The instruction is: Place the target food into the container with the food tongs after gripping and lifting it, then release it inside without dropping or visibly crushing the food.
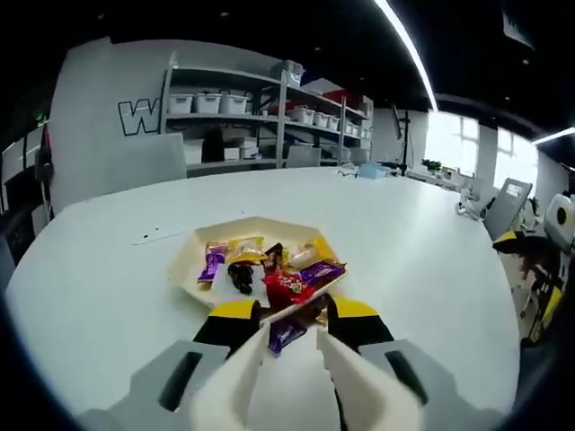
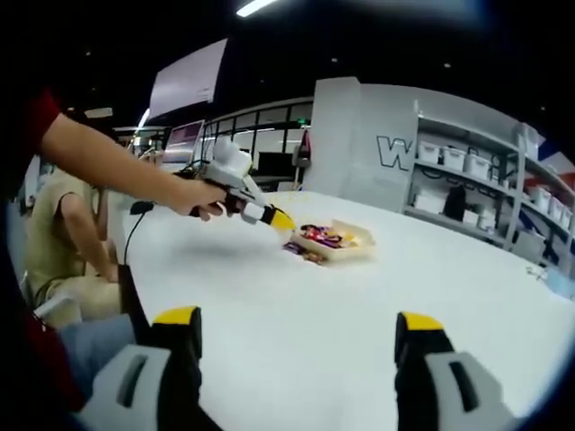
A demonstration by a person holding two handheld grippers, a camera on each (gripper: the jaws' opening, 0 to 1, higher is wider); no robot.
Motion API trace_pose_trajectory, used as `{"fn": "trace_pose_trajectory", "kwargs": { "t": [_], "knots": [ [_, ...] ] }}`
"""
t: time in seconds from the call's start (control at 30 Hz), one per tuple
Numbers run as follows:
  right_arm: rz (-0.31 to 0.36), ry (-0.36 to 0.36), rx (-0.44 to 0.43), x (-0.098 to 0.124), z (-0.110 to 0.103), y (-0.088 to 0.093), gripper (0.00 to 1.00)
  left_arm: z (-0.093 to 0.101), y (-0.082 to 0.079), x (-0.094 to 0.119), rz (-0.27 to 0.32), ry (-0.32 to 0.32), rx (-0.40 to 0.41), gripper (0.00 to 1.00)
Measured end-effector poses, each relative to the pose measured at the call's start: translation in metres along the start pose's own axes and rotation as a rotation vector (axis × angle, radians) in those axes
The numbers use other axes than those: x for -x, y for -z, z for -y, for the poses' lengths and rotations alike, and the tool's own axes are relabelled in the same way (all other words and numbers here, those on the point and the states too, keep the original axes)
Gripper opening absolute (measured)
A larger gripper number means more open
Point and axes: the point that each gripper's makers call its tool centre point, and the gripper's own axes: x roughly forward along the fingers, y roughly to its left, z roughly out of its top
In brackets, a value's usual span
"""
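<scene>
Yellow-tipped left tool (image 1: 292,352) gapes near the candy tray (image 1: 190,262); right tool (image 2: 301,346) spread wide.

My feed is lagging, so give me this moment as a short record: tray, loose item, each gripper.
tray: cream tray on the white table, holding wrapped snacks
loose item: purple-wrapped snack on the table beside the tray's near edge
left gripper: fingers apart on either side of the purple-wrapped snack, nothing gripped
right gripper: open, empty, above bare table away from the tray
tongs: none visible
</scene>
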Motion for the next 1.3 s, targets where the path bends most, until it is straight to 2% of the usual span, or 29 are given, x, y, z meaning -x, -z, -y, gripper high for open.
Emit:
{"fn": "trace_pose_trajectory", "kwargs": {
  "t": [0.2,0.43,0.53,0.77,1.3],
  "knots": [
    [-0.005,0.004,-0.003,0.000,0.002,0.003,0.88,-0.003,0.013,-0.006,-0.016,0.006,0.007,0.28],
    [-0.014,0.003,-0.004,-0.001,0.001,0.005,0.87,-0.009,0.014,-0.010,-0.010,0.010,0.019,0.28],
    [-0.015,0.002,-0.004,-0.002,0.002,0.005,0.88,-0.007,0.018,-0.011,-0.023,0.013,0.023,0.28],
    [-0.021,0.002,0.001,-0.003,0.002,0.006,0.87,-0.006,0.019,-0.008,-0.010,0.016,0.042,0.27],
    [0.001,-0.006,0.016,0.000,-0.003,-0.005,0.87,0.013,0.031,0.020,-0.048,0.039,0.017,0.28]
  ]
}}
